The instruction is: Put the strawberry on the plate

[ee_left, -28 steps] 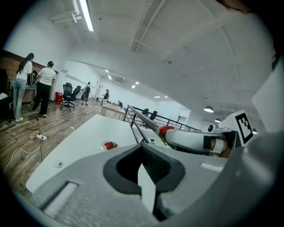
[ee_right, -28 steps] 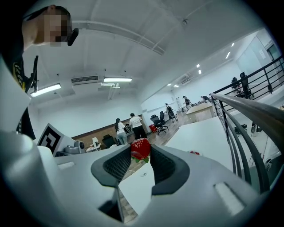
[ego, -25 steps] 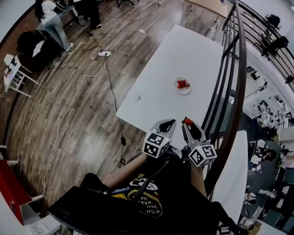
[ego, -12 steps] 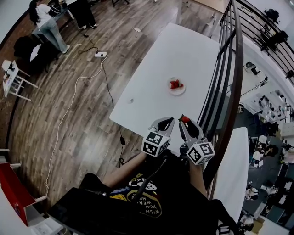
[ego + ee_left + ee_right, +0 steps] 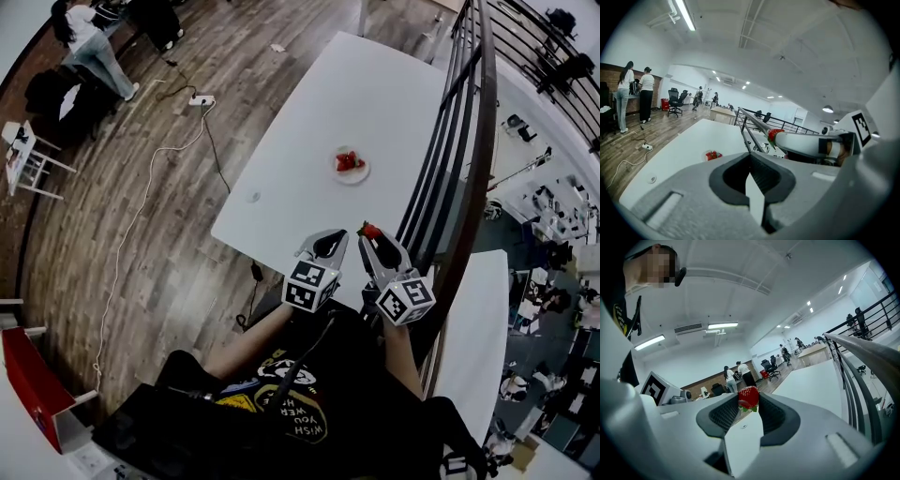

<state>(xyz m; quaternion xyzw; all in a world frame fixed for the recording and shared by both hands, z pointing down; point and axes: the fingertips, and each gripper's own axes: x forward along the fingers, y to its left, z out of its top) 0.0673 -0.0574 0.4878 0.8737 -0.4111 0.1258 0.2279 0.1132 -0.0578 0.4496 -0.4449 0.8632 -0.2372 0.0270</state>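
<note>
A white plate [image 5: 362, 175] holding red strawberries [image 5: 348, 161] sits on the long white table [image 5: 309, 122], toward its right side. My right gripper [image 5: 370, 232] hangs over the table's near end, shut on a red strawberry [image 5: 369, 231] at its fingertips. In the right gripper view that strawberry [image 5: 748, 397] stands upright between the dark pads. My left gripper [image 5: 325, 244] is just left of it, shut, with nothing in it. The left gripper view shows the plate [image 5: 712, 155] far ahead and the held strawberry [image 5: 772, 136] at the right.
A dark metal railing [image 5: 461, 141] runs along the table's right edge. A small round mark [image 5: 253, 197] lies near the table's left edge. On the wooden floor at left lie a white cable [image 5: 141, 216] and a power strip [image 5: 200, 100]. People [image 5: 89, 42] stand at far upper left.
In the head view both grippers and the table have shifted a little up and left together. The strawberry stays in the right gripper; the left stays shut.
</note>
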